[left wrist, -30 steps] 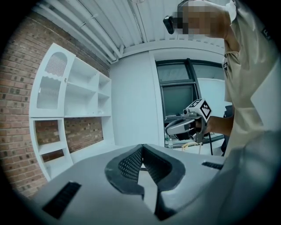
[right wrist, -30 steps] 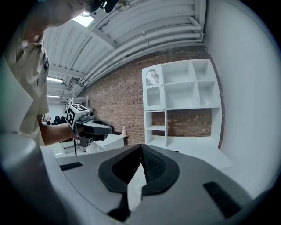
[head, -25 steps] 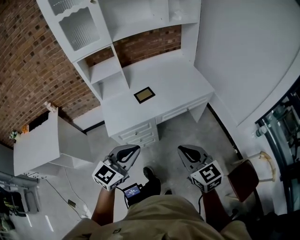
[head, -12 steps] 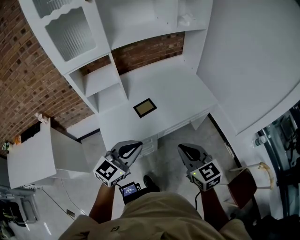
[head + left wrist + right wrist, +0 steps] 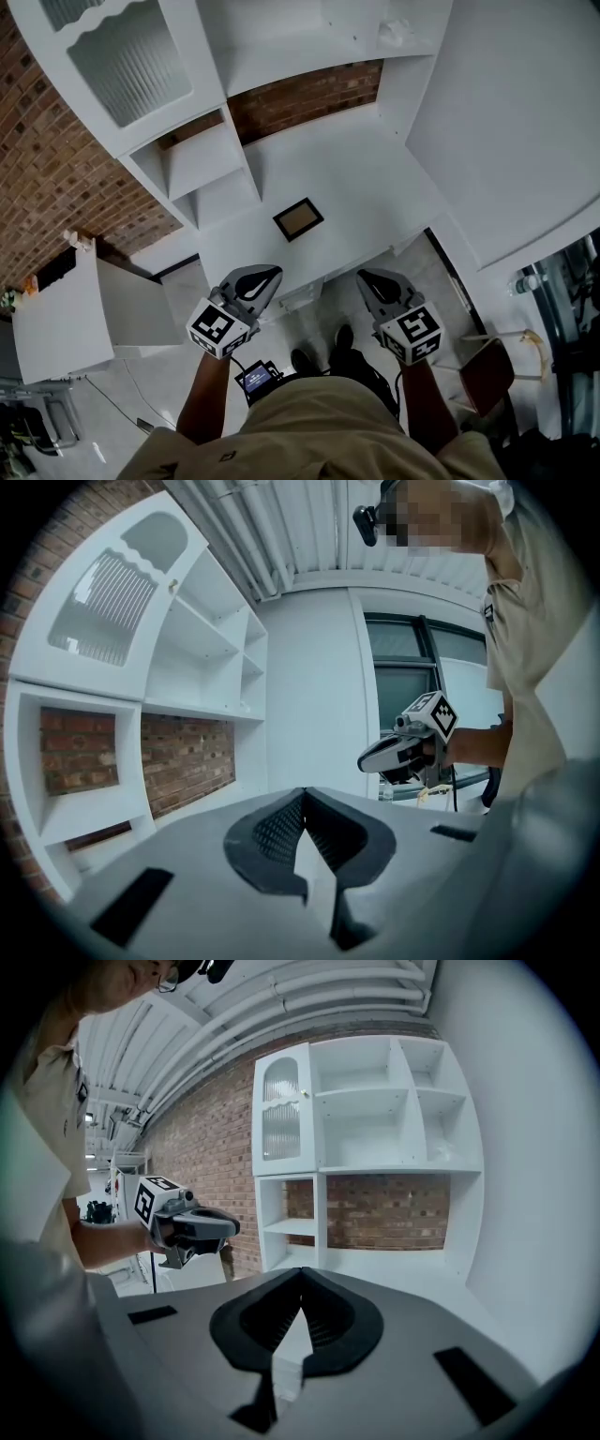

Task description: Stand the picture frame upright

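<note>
Picture frame lies flat, face up, on the white tabletop; dark border, brownish middle. It sits in the front-left part, near the front edge but not on it, w/ a strip of bare top btwn frame and edge. Just left of it and behind stands the foot of the shelf column of the white hutch; frame & column are apart, not touching. Bare top shows on all four sides of the frame, w/ the widest stretch to its right and back toward the brick back panel. The right end of the top is closed in by the hutch side panel, w/ a white wall beyond. Upper shelves span above the rear part of the top.

Left gripper and right gripper are held side by side before the front edge, over the floor. Both point at the desk and are well apart from each other, w/ a drawer front showing btwn them. Neither touches the frame; the left gripper's tip is the nearer, about at the front edge in the head view.

Left gripper view: fingers meet at the tips, nothing btwn them. Right gripper view: fingers likewise pressed together, empty.

On the person's left a white cabinet stands off from the desk w/ floor btwn. On the right is a brown chair by the wall.
</note>
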The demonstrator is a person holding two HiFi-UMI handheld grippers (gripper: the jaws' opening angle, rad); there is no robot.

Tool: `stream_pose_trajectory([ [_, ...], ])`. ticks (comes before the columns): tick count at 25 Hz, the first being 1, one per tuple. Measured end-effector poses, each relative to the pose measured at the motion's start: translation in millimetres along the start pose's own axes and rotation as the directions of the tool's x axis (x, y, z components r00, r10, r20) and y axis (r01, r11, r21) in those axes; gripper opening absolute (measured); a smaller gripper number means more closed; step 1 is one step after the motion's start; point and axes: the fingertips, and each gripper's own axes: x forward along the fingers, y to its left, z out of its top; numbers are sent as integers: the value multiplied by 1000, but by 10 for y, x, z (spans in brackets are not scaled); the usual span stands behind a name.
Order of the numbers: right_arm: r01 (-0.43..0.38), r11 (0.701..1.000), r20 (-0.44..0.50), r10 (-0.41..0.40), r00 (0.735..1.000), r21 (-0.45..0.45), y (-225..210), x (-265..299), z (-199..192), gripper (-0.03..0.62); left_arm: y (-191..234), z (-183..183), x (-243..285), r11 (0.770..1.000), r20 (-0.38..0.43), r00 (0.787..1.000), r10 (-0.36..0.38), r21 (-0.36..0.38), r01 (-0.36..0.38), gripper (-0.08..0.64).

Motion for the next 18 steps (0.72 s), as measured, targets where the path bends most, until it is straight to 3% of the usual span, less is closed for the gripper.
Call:
stream_pose_trajectory([
  [11, -70, 998, -108, 69, 992, 1, -723, 1163, -297, 5, 1107, -733, 594, 987, -99, 985, 143, -60, -149, 8],
  [18, -158, 987, -170, 153, 973, -18, -1239, 2140, -587, 16, 1855, -1293, 1218, 978, -148, 975, 163, -106, -180, 8],
])
